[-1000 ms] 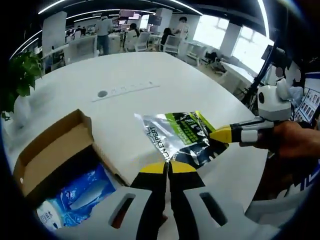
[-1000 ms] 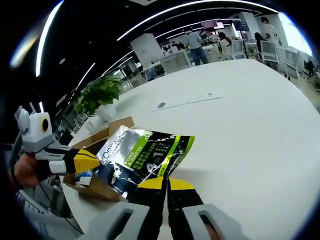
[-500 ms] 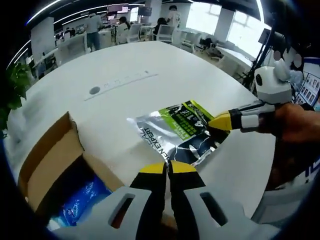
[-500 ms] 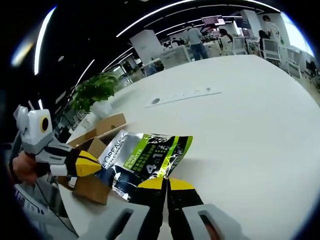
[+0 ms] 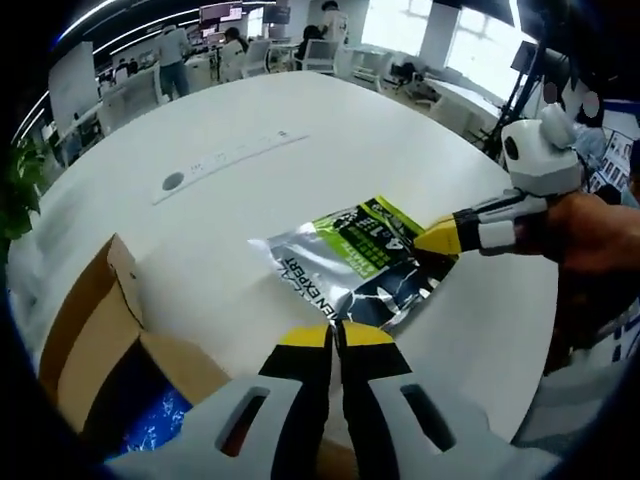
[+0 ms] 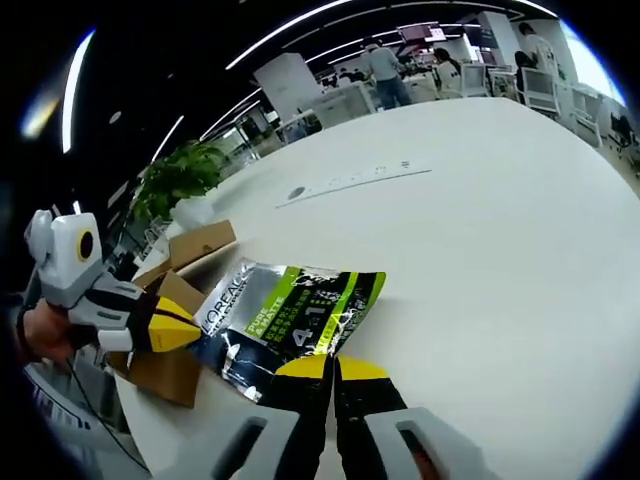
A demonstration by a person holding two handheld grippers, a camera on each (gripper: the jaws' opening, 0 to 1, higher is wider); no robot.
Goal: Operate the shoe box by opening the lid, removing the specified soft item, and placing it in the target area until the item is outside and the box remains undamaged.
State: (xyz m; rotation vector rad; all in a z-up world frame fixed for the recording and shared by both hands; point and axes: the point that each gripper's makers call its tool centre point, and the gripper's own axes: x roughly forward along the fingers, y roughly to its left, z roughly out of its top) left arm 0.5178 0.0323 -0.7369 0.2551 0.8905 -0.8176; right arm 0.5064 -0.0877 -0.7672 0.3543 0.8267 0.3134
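Note:
A silver, green and black soft pouch (image 5: 350, 262) hangs low over the white table (image 5: 300, 150), held at two ends. My left gripper (image 5: 337, 335) is shut on its near edge. My right gripper (image 5: 436, 238) comes in from the right, shut on the pouch's far corner. In the right gripper view the same pouch (image 6: 285, 318) spreads between my right gripper (image 6: 333, 366) and my left gripper (image 6: 180, 326). The open cardboard shoe box (image 5: 85, 335) stands to the left, its flap up, with a blue pack (image 5: 150, 440) inside. The box (image 6: 185, 246) sits behind the pouch.
A flush power strip (image 5: 240, 152) and a round cap (image 5: 173, 181) sit mid-table. A potted plant (image 6: 175, 175) stands beyond the box at the table's edge. A hand (image 5: 595, 235) holds my right gripper. People, desks and chairs (image 5: 320, 55) are far behind.
Both grippers, still shut on the pouch, have carried it away from the box and lower toward the table. The box has slid toward the left edge of the left gripper view.

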